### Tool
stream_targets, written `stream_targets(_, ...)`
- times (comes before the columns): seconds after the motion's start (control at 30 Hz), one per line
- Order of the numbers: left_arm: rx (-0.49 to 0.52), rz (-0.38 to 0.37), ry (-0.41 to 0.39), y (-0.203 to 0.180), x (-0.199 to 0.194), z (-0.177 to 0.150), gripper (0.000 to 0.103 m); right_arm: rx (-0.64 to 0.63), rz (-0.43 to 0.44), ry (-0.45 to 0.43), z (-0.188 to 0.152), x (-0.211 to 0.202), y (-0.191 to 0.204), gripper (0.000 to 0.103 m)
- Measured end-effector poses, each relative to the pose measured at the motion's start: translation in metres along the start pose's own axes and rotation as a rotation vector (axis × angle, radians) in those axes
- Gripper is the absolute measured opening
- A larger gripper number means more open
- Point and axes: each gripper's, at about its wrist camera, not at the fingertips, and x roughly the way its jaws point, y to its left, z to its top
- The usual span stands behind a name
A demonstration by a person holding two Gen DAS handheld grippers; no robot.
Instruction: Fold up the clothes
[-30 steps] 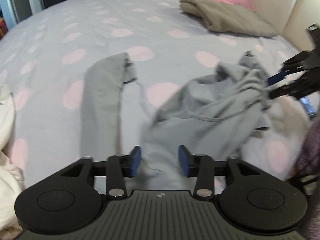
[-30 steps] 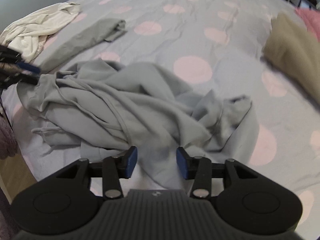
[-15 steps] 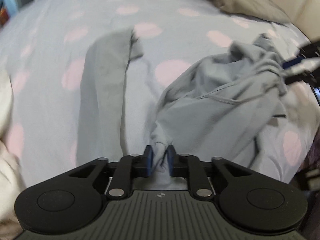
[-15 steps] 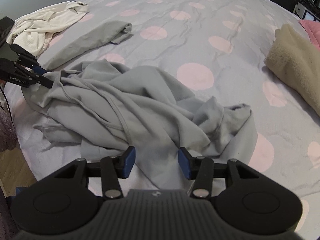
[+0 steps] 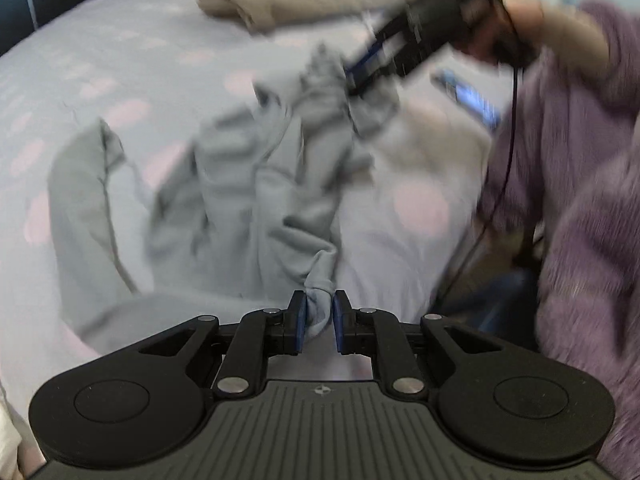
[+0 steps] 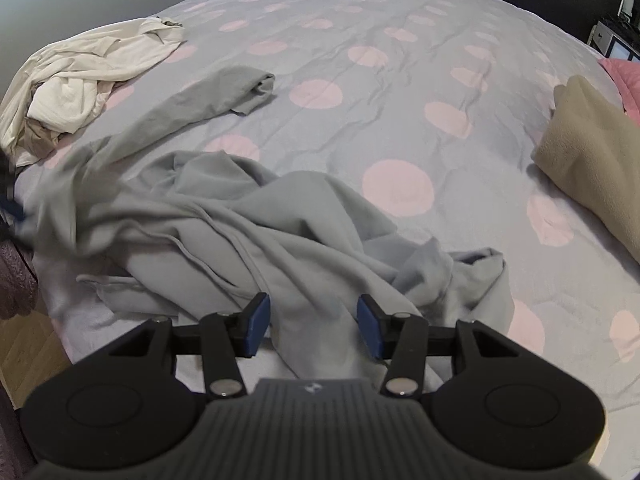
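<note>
A crumpled light grey garment (image 5: 256,184) lies on the polka-dot bedspread (image 5: 100,60); it also shows in the right wrist view (image 6: 248,232). My left gripper (image 5: 319,320) is shut on a bunched edge of it and lifts that edge. My right gripper (image 6: 312,324) is open, its blue pads either side of a fold of the same garment at its other end. In the left wrist view the right gripper (image 5: 376,64) appears blurred at the garment's far end.
A folded beige garment (image 6: 592,160) lies at the right, also in the left wrist view (image 5: 280,4). A crumpled white garment (image 6: 88,76) lies at the far left. A pink pillow (image 6: 620,76) is beyond. The person's purple sleeve (image 5: 580,200) is at the right.
My left gripper closed on the grey garment's edge and has pulled it up and to the side. The right gripper stays open and has moved slightly over the cloth.
</note>
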Motion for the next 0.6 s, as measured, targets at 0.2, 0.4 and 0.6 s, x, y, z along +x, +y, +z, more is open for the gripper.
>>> stream_targets(0.2, 0.095, 0.043, 0.137, -0.017, 0.017, -0.014, 0.033, -0.013, -0.002, 0.017, 0.002, 0.003, 0.004, 0.052)
stream_targets(0.4, 0.136, 0.096, 0.085, -0.024, 0.005, -0.019, 0.042, -0.002, -0.010, 0.025, 0.000, 0.005, 0.001, 0.053)
stream_targets(0.6, 0.104, 0.143, -0.046, -0.024, -0.005, -0.002, 0.042, -0.004, -0.012, 0.026, -0.002, 0.005, 0.000, 0.055)
